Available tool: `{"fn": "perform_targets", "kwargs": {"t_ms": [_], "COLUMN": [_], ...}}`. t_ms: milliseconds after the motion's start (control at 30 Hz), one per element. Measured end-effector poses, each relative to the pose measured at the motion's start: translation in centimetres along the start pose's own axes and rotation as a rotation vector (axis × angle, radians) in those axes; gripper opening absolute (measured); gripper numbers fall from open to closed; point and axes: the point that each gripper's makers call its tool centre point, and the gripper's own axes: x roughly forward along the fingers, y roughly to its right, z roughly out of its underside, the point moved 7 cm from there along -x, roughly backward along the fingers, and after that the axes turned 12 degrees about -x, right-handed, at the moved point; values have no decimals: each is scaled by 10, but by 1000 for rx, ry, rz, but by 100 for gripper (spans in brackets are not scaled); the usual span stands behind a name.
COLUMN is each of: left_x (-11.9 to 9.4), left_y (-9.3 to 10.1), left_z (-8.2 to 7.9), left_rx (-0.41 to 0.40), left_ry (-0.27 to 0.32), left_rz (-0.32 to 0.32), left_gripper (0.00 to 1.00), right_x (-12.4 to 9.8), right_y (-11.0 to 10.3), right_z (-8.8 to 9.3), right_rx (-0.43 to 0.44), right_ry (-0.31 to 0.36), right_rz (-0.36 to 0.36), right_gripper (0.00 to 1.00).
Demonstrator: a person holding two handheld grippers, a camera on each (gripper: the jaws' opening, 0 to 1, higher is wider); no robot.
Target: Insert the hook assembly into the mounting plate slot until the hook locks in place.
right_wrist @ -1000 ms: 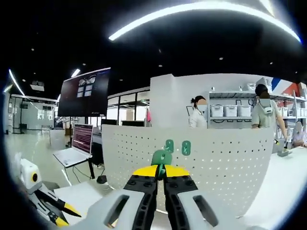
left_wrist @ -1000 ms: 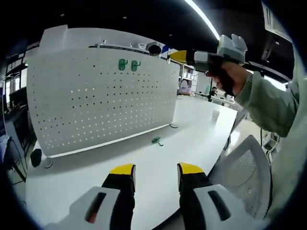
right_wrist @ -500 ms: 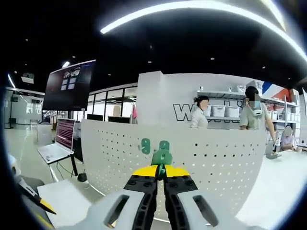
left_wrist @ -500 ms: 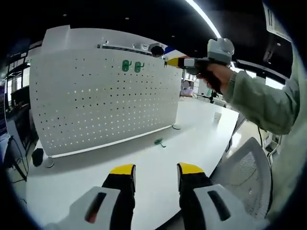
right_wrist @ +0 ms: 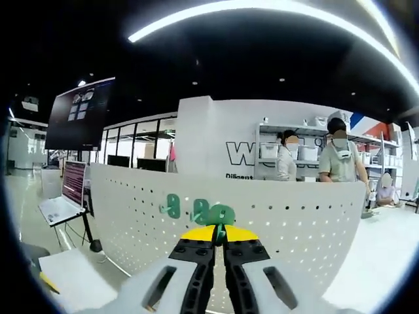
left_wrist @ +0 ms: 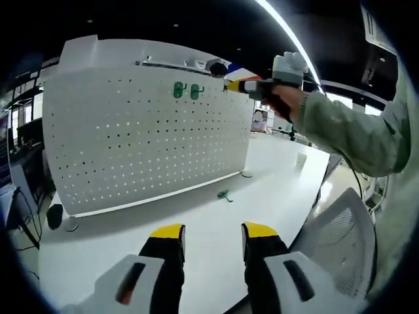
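A white pegboard (left_wrist: 131,144) stands upright on the table, with two green hooks (left_wrist: 186,91) hung near its top edge. In the left gripper view, a hand holds my right gripper (left_wrist: 228,85) just right of those hooks, up against the board's top. In the right gripper view, my right gripper (right_wrist: 219,230) is shut on a green hook assembly (right_wrist: 221,215), close to the pegboard (right_wrist: 294,222) and beside the two hung hooks (right_wrist: 185,209). Another green hook (left_wrist: 225,194) lies loose on the table. My left gripper (left_wrist: 213,235) is open low over the table.
The white table (left_wrist: 262,170) runs back to the right past the board. A mesh chair (left_wrist: 340,242) stands at the right edge. Behind the board are people (right_wrist: 340,157), shelves, a laptop (right_wrist: 62,203) and a dark screen (right_wrist: 82,121).
My right gripper has carried the hook assembly closer to the pegboard's top, up beside the two hung hooks. The left gripper stayed open, with only a small shift of its view.
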Motion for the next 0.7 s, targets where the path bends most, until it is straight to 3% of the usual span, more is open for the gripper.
{"fn": "perform_targets", "kwargs": {"t_ms": [700], "left_x": [3], "left_y": [-6], "left_z": [1], "left_rx": [-24], "left_ry": [-3], "left_rz": [-11], "left_gripper": [35], "right_x": [38], "right_y": [8], "right_z": [5], "right_rx": [-9], "right_ry": [-31], "right_rz": [20], "right_gripper": [2]}}
